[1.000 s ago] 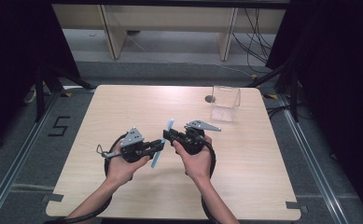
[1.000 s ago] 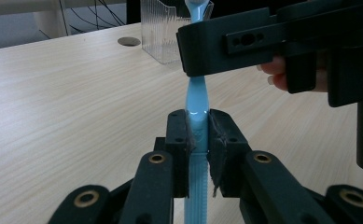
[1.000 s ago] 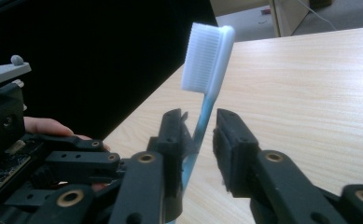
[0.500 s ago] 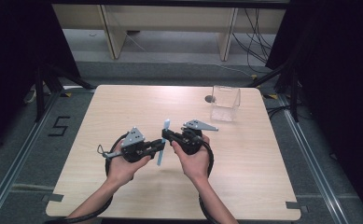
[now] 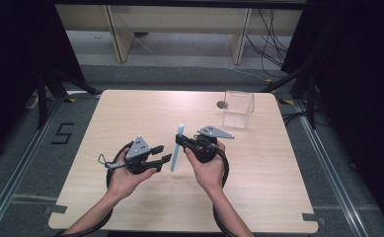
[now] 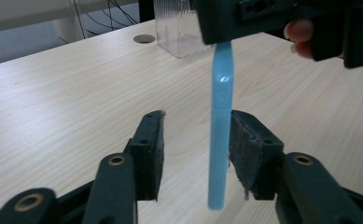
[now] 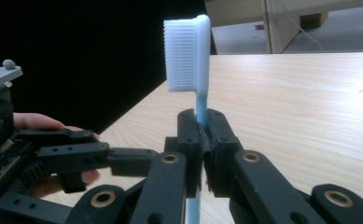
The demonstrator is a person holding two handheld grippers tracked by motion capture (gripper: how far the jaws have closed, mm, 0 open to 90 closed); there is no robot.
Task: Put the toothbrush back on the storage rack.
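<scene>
A light blue toothbrush [image 5: 175, 149] with a white bristle head [image 7: 187, 51] stands nearly upright above the table's middle. My right gripper [image 5: 180, 141] is shut on its neck just under the head [image 7: 201, 133]. My left gripper [image 5: 164, 154] is to the left of the handle, and its jaws have just been opening. In the left gripper view the lower handle [image 6: 220, 140] hangs between the spread jaws [image 6: 195, 137], close to the right pad [image 6: 249, 149], and it is not squeezed. The right gripper [image 6: 263, 18] holds the brush from above.
A clear plastic box [image 5: 238, 109] stands at the table's far right, with a round cable hole [image 5: 221, 104] beside it. The light wooden table [image 5: 130, 113] has dark floor on both sides, and shelving legs stand behind it.
The left gripper's jaws have come apart off the toothbrush handle. The toothbrush stays upright in the right gripper, which has barely moved.
</scene>
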